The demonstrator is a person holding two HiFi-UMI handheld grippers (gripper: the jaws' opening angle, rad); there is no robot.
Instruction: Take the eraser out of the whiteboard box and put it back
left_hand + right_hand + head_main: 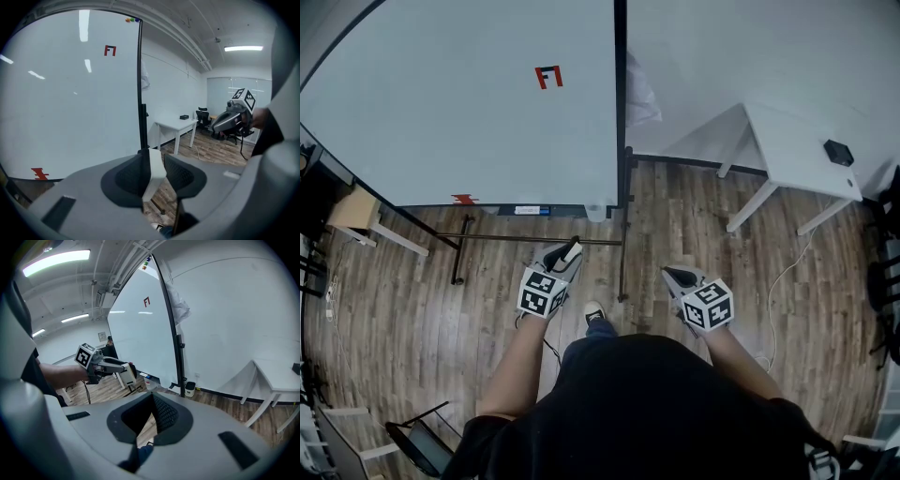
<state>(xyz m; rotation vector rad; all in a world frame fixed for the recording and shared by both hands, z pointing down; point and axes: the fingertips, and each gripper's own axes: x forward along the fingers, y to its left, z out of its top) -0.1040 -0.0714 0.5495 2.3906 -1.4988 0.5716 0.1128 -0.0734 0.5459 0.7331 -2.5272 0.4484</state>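
My left gripper [565,253] is shut on a white eraser [573,251], held in the air in front of the whiteboard [469,94]. In the left gripper view the eraser [155,172] stands on edge between the two dark pads [180,174]. The right gripper view shows the left gripper [123,371] from the side with the eraser [128,374] at its tip. A small white box [595,213] hangs at the whiteboard's lower right corner, beyond the eraser. My right gripper [672,275] is shut with nothing in it, held beside the left one.
The whiteboard's black stand [622,234] and floor bar [525,239] lie just ahead. A white table [797,155] with a small black object [838,152] stands at the right. A wooden stool [356,211] is at the left, and office chairs [204,119] stand farther off.
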